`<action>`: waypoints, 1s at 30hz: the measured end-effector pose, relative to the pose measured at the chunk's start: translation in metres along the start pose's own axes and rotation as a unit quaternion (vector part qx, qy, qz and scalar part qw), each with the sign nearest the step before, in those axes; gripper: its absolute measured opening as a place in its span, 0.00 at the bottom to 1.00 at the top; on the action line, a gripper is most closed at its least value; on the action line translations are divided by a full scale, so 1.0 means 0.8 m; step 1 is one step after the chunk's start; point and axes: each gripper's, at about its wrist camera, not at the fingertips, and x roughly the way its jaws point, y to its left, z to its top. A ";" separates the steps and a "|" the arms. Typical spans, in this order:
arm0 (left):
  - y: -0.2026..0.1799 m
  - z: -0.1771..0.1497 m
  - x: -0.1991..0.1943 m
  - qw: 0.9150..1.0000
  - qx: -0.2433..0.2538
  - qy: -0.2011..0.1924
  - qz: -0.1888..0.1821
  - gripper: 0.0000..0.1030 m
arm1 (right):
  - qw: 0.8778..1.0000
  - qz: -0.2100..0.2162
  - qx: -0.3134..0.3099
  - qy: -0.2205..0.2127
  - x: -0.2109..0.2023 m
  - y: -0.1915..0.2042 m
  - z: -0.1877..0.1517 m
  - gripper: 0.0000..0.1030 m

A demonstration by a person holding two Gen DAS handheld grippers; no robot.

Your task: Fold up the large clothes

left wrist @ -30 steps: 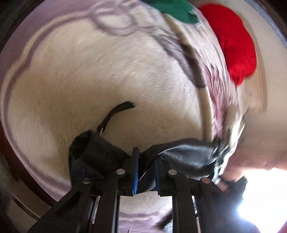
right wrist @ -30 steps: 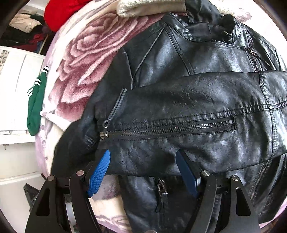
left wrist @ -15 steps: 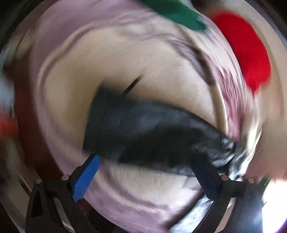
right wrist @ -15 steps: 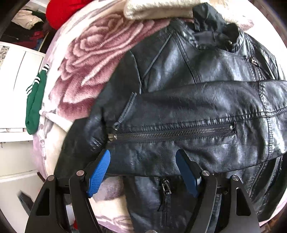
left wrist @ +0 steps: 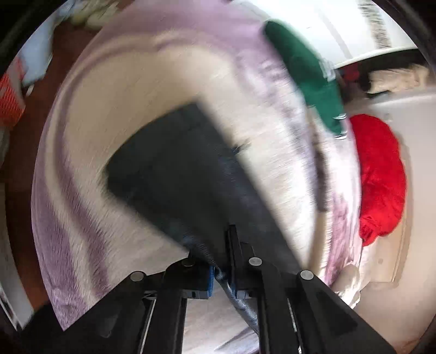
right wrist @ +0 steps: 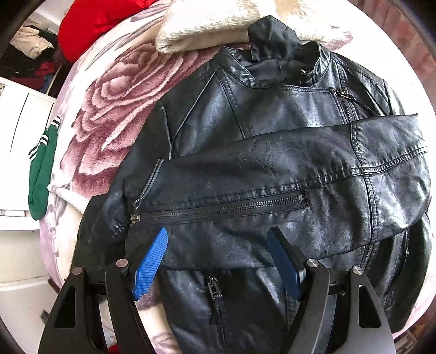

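A black leather jacket point(right wrist: 272, 168) lies front up on a rose-patterned blanket point(right wrist: 117, 89), one sleeve point(right wrist: 299, 168) folded across its chest. My right gripper point(right wrist: 218, 261) is open and empty, hovering just above the folded sleeve's lower edge. In the blurred left wrist view, my left gripper point(left wrist: 223, 280) is shut on a dark part of the jacket point(left wrist: 177, 174), which stretches away from it over the blanket point(left wrist: 136, 89). Which part it holds I cannot tell.
A red garment point(right wrist: 95, 24) and a cream folded cloth point(right wrist: 207, 24) lie at the bed's far end. A green garment point(right wrist: 41, 174) hangs at the left edge by white furniture point(right wrist: 16, 130). The left wrist view shows the green garment point(left wrist: 308, 73) and the red garment point(left wrist: 381, 177) too.
My left gripper opened half a second ago and has closed again on the dark jacket part, swinging quickly. My right gripper has drawn back slightly, staying open over the sleeve.
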 end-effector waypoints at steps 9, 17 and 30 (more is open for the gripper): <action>-0.122 -0.025 -0.082 0.983 0.169 -0.064 -0.026 0.03 | 0.998 -0.016 -0.050 0.040 0.067 0.013 0.008 0.75; -0.265 -0.147 -0.117 0.924 0.362 -0.098 -0.073 0.03 | 0.996 0.085 0.022 0.004 -0.010 -0.077 0.022 0.76; -0.383 -0.601 0.007 0.745 0.633 0.148 -0.151 0.03 | 0.980 0.048 0.185 -0.057 -0.131 -0.389 -0.005 0.76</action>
